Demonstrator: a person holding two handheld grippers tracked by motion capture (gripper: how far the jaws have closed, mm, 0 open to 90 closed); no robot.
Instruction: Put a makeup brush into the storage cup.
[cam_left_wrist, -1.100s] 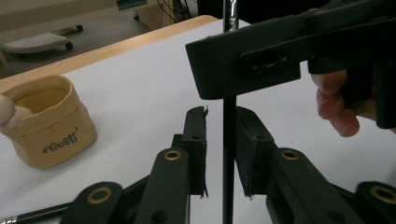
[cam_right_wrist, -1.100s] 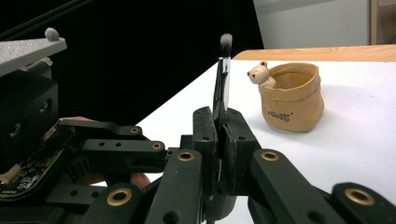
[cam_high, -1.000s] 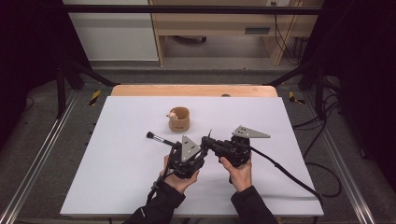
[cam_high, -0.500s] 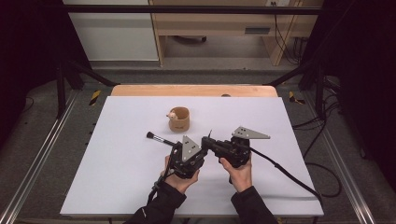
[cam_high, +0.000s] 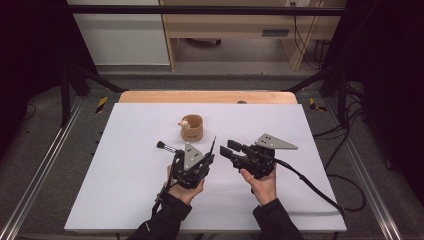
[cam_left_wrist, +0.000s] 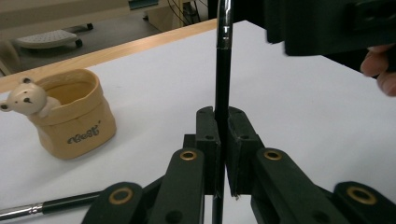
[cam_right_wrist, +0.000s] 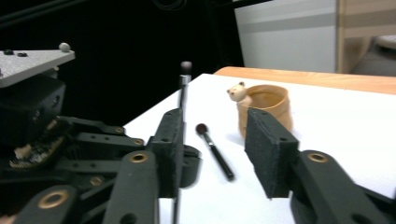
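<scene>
Upright, brush (cam_left_wrist: 222, 70) in left gripper (cam_left_wrist: 223, 154).

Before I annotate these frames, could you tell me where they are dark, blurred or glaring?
High view: dark room edges, evenly lit white table. Left gripper view: sharp brush handle, a bright glint near its top. Right gripper view: black backdrop, soft blurred cup.

A flat white rectangular worktop (cam_high: 125, 190) with a strip of pale wood along its far edge carries two things directly on its surface. A small tan cup with a bear-head figure on its rim (cam_high: 192, 128) stands upright near the middle, toward the far side. A black-handled brush with a dark round tuft (cam_high: 166, 147) lies flat just in front of the cup, to its left, apart from it
</scene>
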